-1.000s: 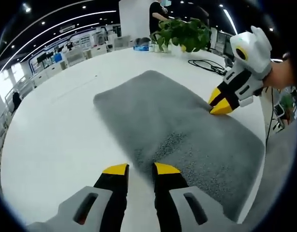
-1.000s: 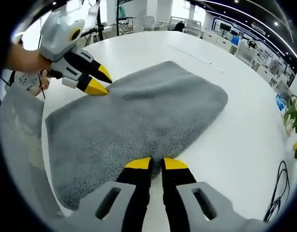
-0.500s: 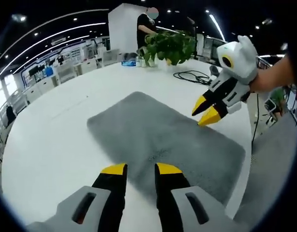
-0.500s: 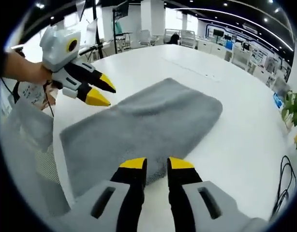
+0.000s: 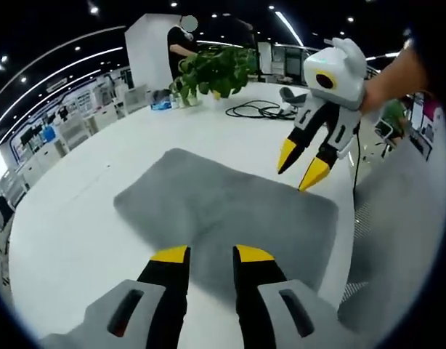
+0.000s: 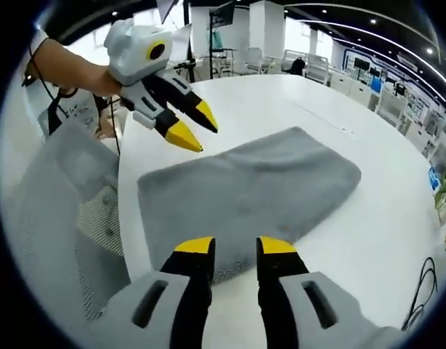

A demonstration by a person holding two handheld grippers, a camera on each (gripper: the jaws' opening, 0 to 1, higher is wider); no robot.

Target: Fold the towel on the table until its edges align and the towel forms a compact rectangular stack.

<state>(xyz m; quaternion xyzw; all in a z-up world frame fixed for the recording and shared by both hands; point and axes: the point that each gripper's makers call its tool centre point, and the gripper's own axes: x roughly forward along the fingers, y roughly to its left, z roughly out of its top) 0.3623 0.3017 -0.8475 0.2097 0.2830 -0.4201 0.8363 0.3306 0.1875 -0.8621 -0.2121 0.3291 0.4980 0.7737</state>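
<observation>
A grey towel (image 5: pixel 223 211) lies flat on the white table (image 5: pixel 63 218) as a thick rectangle with rounded corners. My left gripper (image 5: pixel 212 254) hovers open above the towel's near edge with nothing between its jaws. My right gripper (image 5: pixel 303 163) comes in from the right, open and raised clear above the towel's far side. In the right gripper view the towel (image 6: pixel 259 189) stretches ahead of my open right gripper (image 6: pixel 235 246), and the left gripper (image 6: pixel 195 127) hangs open in the air over the towel's left corner.
A potted green plant (image 5: pixel 212 69) and a black cable (image 5: pixel 256 110) sit at the table's far side, and a person (image 5: pixel 181 43) stands behind them. A grey garment (image 6: pixel 70 211) hangs past the table's edge. Desks and chairs fill the background.
Both grippers have lifted up and away from the towel. The right gripper left the towel's edge and its jaws spread wider. The towel stays flat.
</observation>
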